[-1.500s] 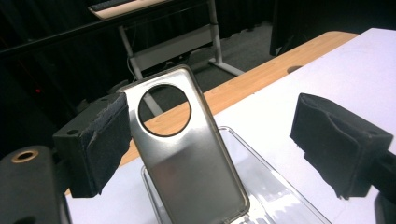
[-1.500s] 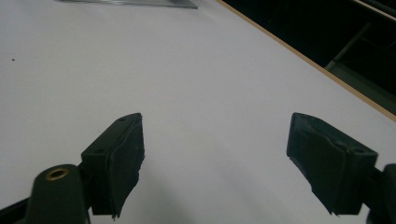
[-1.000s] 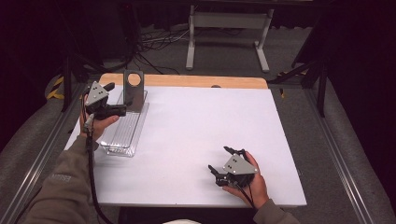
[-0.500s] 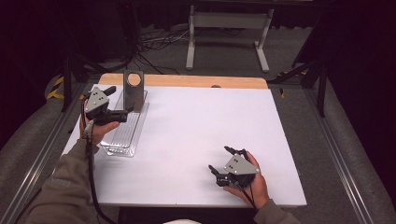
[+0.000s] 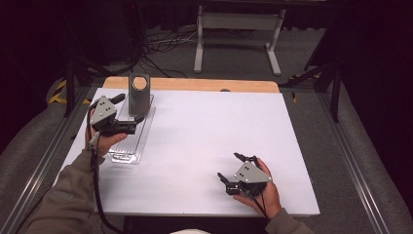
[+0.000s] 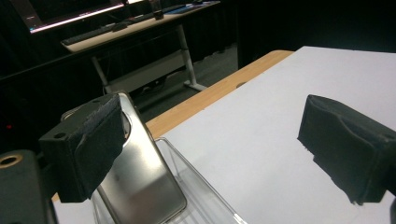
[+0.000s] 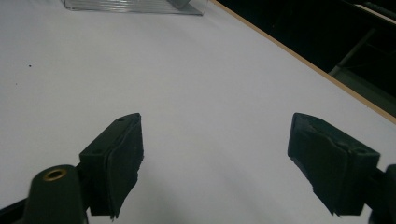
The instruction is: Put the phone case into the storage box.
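A clear plastic tray lies at the table's left side, and an upright metal plate with a round hole stands at its far end. My left gripper hovers open just left of the plate, over the tray. In the left gripper view the left pad sits in front of the metal plate and the right pad is over bare table; nothing is between them. My right gripper rests open near the front right of the table, holding nothing.
The white table top has a wooden strip along its far edge. In the right gripper view the clear tray lies far ahead across white surface. Cables and a desk frame stand on the floor beyond.
My left gripper has drifted slightly toward the person and down beside the metal plate. The right gripper has stayed still.
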The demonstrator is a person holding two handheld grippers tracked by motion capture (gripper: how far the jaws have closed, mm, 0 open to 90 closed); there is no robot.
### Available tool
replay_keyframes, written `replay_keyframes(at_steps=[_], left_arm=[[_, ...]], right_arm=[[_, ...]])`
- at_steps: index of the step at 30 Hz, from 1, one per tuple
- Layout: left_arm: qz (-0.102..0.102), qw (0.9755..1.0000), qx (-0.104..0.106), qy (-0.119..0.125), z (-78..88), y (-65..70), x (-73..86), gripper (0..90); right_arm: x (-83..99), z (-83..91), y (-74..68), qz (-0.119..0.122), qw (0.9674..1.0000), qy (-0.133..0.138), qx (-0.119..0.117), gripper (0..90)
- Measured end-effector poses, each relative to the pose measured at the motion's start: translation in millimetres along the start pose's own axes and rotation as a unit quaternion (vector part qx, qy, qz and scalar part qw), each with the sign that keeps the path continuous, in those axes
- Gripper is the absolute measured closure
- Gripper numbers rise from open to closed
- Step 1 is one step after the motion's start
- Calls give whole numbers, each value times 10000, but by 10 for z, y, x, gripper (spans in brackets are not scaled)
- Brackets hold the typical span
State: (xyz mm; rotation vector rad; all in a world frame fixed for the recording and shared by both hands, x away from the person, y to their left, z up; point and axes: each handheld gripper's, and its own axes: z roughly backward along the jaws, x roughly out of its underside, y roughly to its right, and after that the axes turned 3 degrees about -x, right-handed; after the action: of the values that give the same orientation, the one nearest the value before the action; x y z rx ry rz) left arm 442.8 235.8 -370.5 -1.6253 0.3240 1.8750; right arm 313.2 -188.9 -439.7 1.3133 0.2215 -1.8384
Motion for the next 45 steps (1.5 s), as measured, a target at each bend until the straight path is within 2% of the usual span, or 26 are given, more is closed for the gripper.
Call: replay_keyframes(at_steps=[6,11,22,40,45], left_arm=[[-55,10000,76,-10,25,57,-6,52],[49,9999,158,28,54,88,-21,49],[-89,9994,314,63,101,205,-16,46],[-138,9981,553,221,200,362,-19,49],[-154,9980,555,278,231,405,-13,49]], right_arm=[[-6,6,-2,-6,10000,16,13,193],[-7,8,2,-17,10000,15,10,193],[-16,24,6,-16,10000,45,30,192],[-33,57,20,6,9999,138,96,190],[-35,62,23,-4,9998,154,100,188]])
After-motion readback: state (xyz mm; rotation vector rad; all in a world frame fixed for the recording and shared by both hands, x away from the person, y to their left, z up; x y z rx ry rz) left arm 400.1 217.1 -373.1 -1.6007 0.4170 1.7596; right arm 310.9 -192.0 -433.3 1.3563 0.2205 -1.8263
